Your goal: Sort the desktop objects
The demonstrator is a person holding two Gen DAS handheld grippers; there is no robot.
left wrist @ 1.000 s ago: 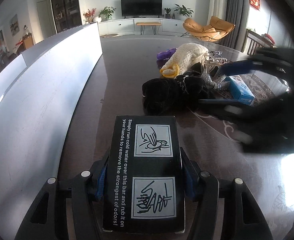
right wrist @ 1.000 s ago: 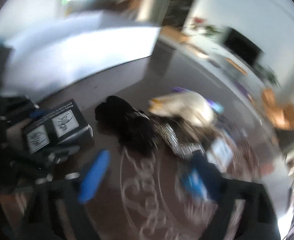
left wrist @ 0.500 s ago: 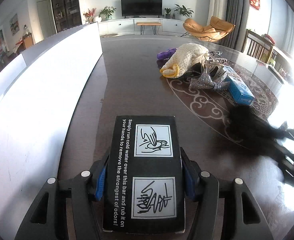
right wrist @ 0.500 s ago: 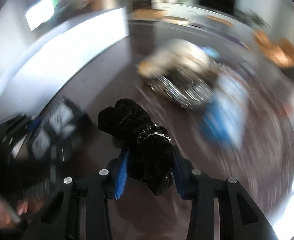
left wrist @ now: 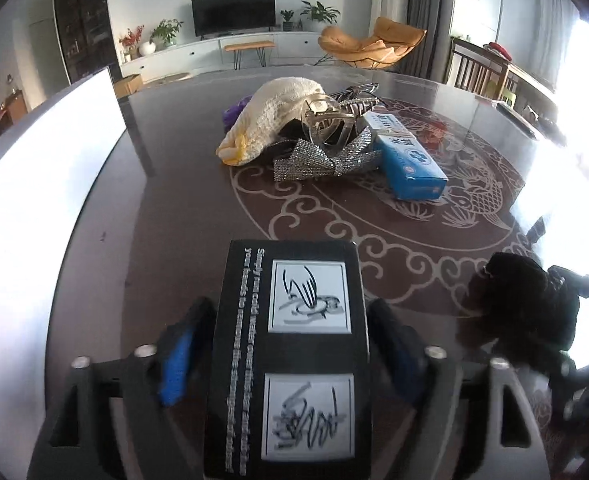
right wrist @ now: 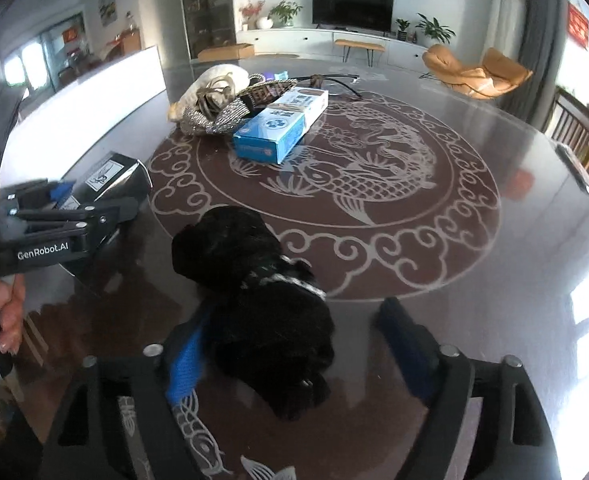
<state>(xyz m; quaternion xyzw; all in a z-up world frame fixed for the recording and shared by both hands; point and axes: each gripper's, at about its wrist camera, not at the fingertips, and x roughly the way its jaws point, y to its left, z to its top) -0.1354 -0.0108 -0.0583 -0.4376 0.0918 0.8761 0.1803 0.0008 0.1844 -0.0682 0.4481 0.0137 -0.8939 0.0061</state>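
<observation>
The flat black cardboard box with white printed instructions and two hand-washing pictograms (left wrist: 290, 356) lies between the blue pads of the left hand-held gripper (left wrist: 290, 344); both pads stand slightly clear of the box sides, so the jaws are released. The black velvet fabric item with a sparkling trim (right wrist: 262, 308) lies on the desk between the fingers of the right hand-held gripper (right wrist: 294, 344); the left pad touches it, the right pad stands well apart, jaws released. Farther back, a blue rectangular carton (right wrist: 282, 128) rests beside a pile comprising a cream knitted item (left wrist: 274, 116), a silver sequined bow (left wrist: 326, 160) and clear hair clips (left wrist: 326, 116). The desk (right wrist: 474, 280) is dark and glossy with a carp medallion pattern. A white panel (left wrist: 34, 200) borders its left edge. Beyond stand a television (left wrist: 233, 12) and an orange lounge chair (left wrist: 370, 44).
</observation>
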